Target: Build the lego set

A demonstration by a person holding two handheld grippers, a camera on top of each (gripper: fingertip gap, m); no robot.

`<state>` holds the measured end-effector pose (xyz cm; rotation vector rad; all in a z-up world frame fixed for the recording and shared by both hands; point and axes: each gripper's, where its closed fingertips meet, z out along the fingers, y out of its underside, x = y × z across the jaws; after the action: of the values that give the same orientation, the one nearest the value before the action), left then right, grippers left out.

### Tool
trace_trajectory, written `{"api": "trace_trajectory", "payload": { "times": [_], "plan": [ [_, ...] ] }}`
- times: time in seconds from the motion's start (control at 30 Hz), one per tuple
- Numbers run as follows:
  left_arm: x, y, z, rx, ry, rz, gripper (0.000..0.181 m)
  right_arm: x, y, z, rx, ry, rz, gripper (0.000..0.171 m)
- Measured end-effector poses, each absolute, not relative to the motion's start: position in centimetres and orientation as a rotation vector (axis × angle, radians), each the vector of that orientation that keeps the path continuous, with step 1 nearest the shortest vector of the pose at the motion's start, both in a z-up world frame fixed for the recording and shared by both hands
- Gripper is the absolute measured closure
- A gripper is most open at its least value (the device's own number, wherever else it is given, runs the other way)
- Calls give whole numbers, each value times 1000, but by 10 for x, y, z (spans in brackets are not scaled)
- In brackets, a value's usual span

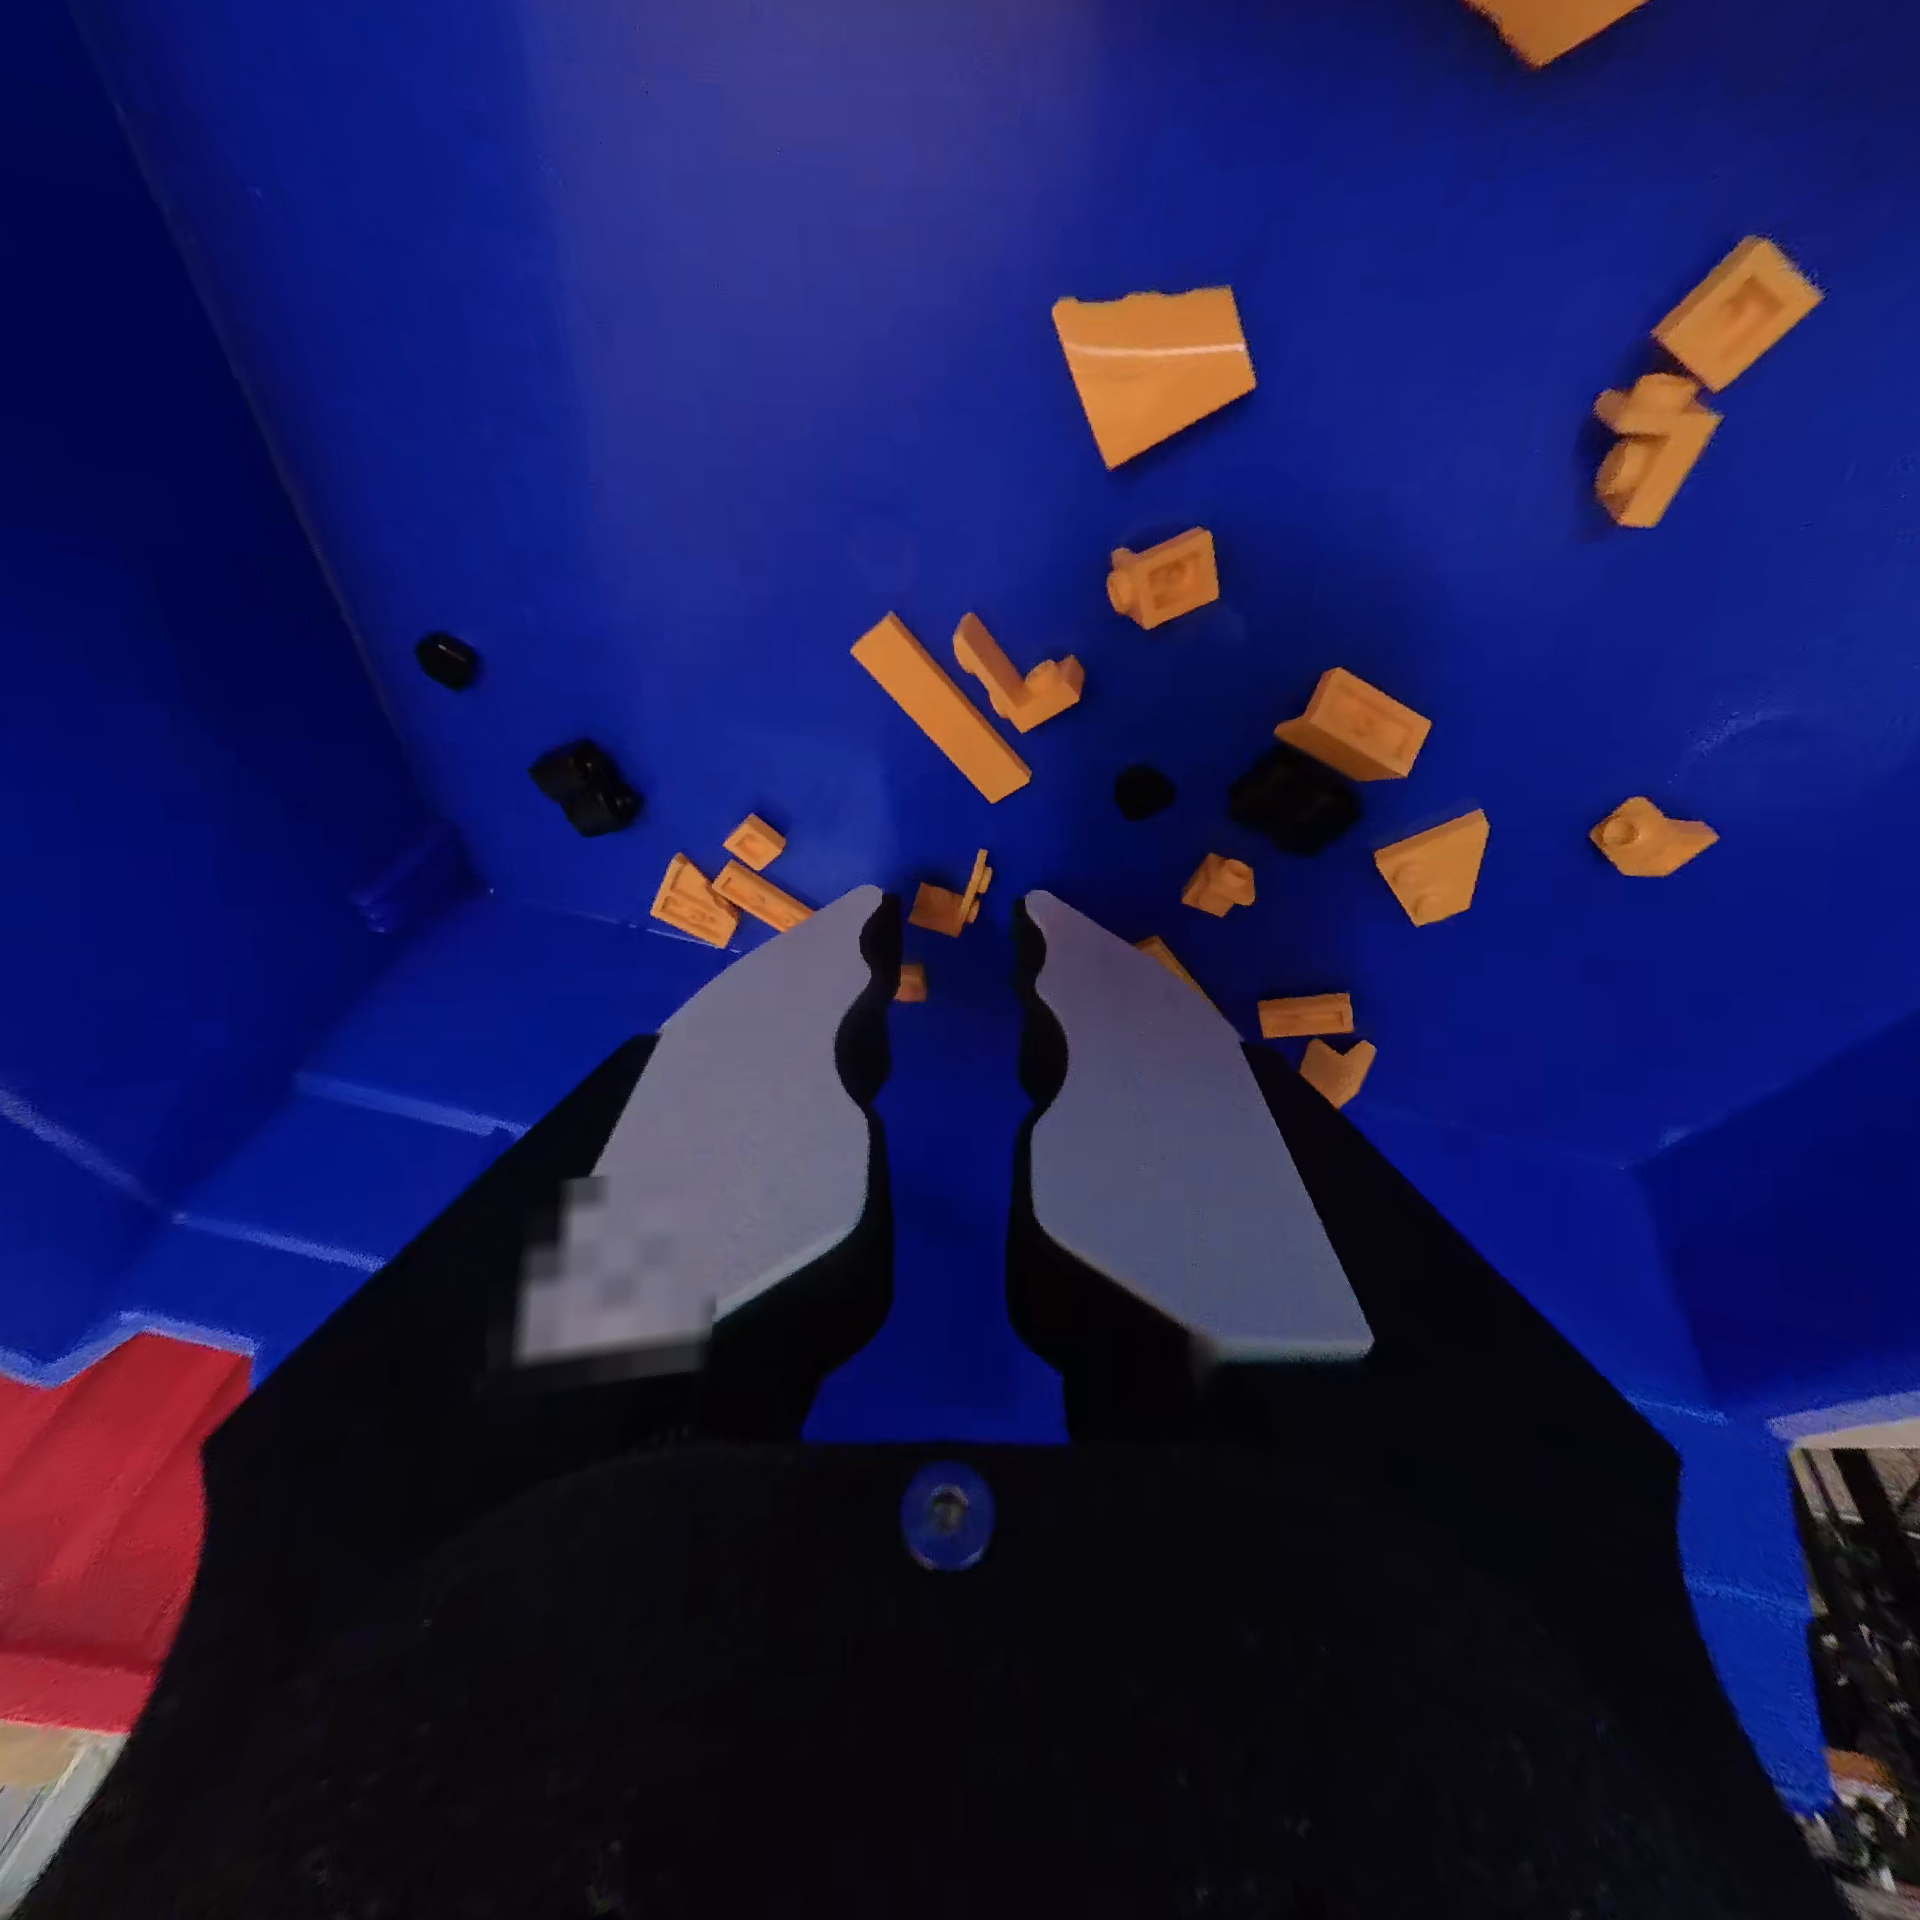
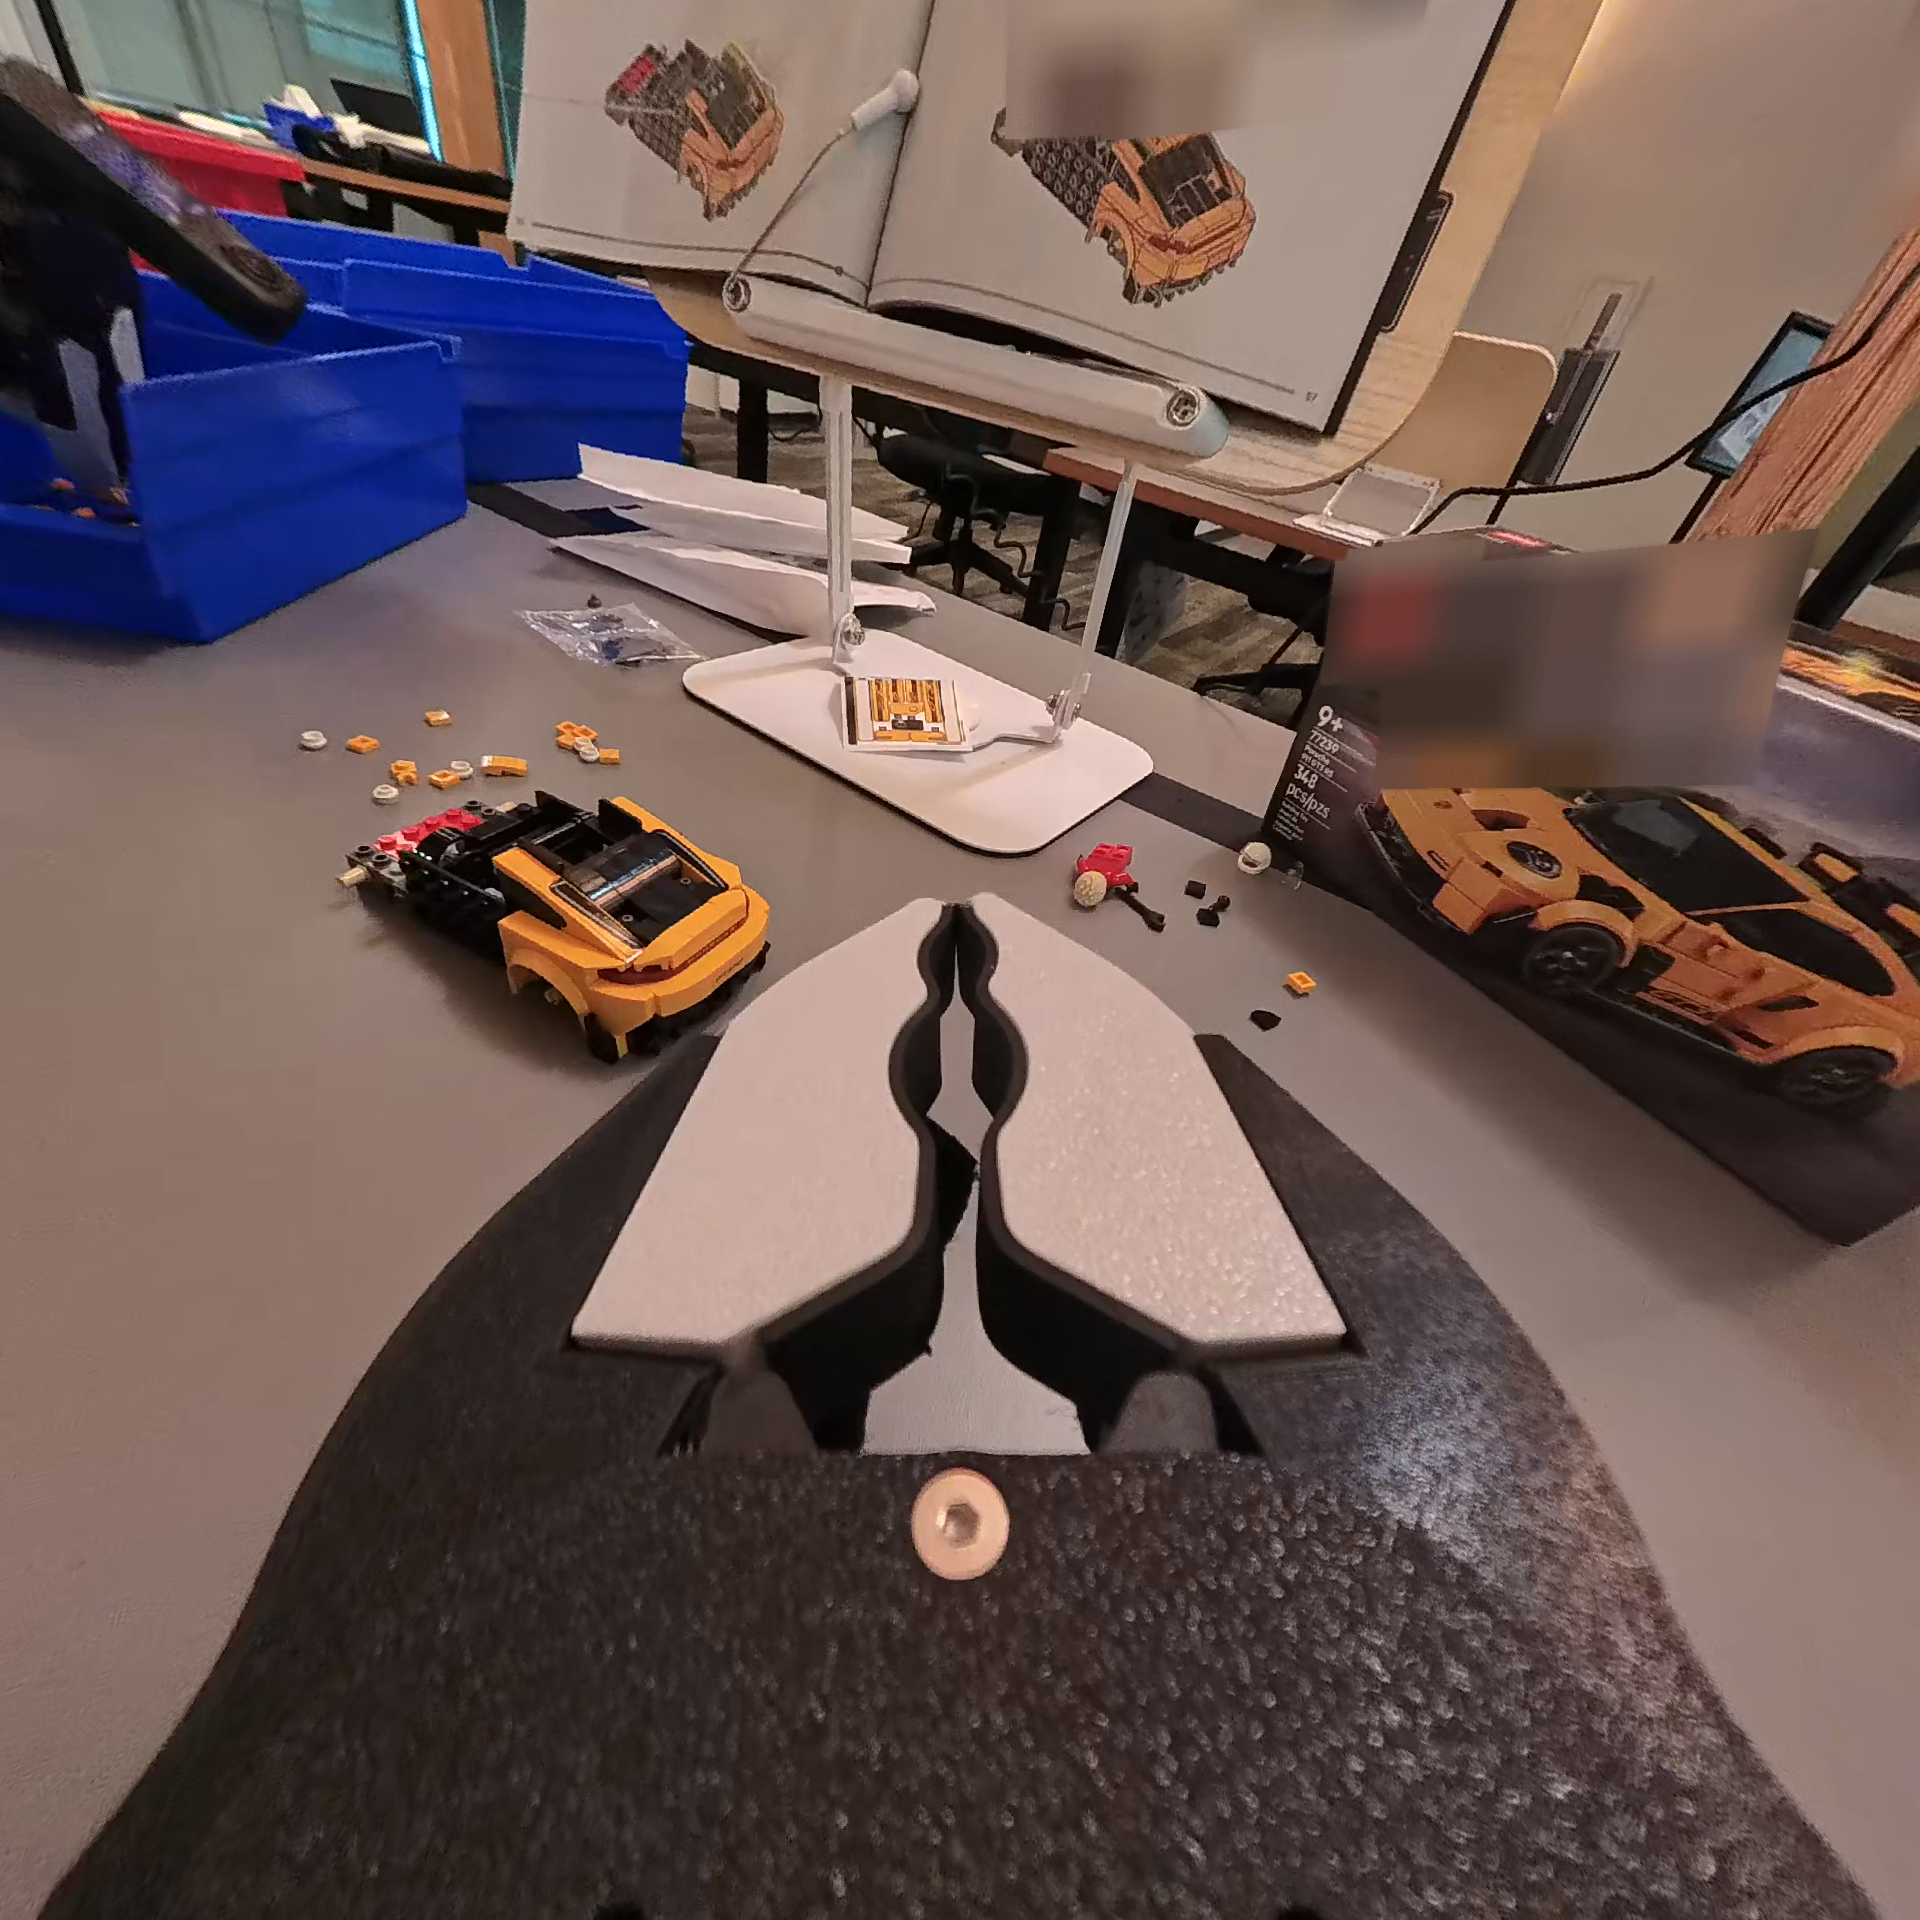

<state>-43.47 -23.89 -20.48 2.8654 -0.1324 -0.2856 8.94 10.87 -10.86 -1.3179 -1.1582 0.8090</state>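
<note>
Blue bin (image 1: 727, 312) floor fills the frame; left gripper (image 1: 951, 904) spread above small orange bracket (image 1: 951, 899), light, stiff, slippery, best pinched across flat faces; right gripper (image 2: 956, 914) pressed together, empty

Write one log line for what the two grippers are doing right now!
left gripper: open, in blue bin over orange pieces | right gripper: shut, empty, above table | car: part-built

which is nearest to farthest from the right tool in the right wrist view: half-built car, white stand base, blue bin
1. Half-built car, just ahead and left of the right tool, on the grey table.
2. White stand base, straight ahead, farther back.
3. Blue bin, far left, at the table's back.
</note>
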Motion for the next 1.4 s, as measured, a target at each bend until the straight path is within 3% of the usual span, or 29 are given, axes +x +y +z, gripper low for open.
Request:
{"api": "trace_trajectory", "payload": {
  "times": [0.23,0.37,0.7,0.87,1.03,1.27,1.4],
  "plan": [
    [-421,-237,-205,2903,-148,-184,169,89,109,-110,-1324,-1164,806,171],
    [-393,-223,-195,3022,-184,11,159,88,109,-112,-1328,-1172,808,171],
    [-375,-209,-203,3055,-404,-4,152,88,107,-113,-1325,-1183,808,171],
    [-375,-205,-210,3035,-450,-36,164,88,108,-113,-1324,-1187,803,171],
    [-372,-201,-206,3079,-474,-50,164,88,107,-113,-1321,-1188,805,171],
    [-306,-150,-133,3558,-515,78,165,88,101,-109,-1281,-1212,796,171],
    [-220,-114,-70,3944,-611,484,165,83,87,-106,-1229,-1257,816,171]
  ]
}}
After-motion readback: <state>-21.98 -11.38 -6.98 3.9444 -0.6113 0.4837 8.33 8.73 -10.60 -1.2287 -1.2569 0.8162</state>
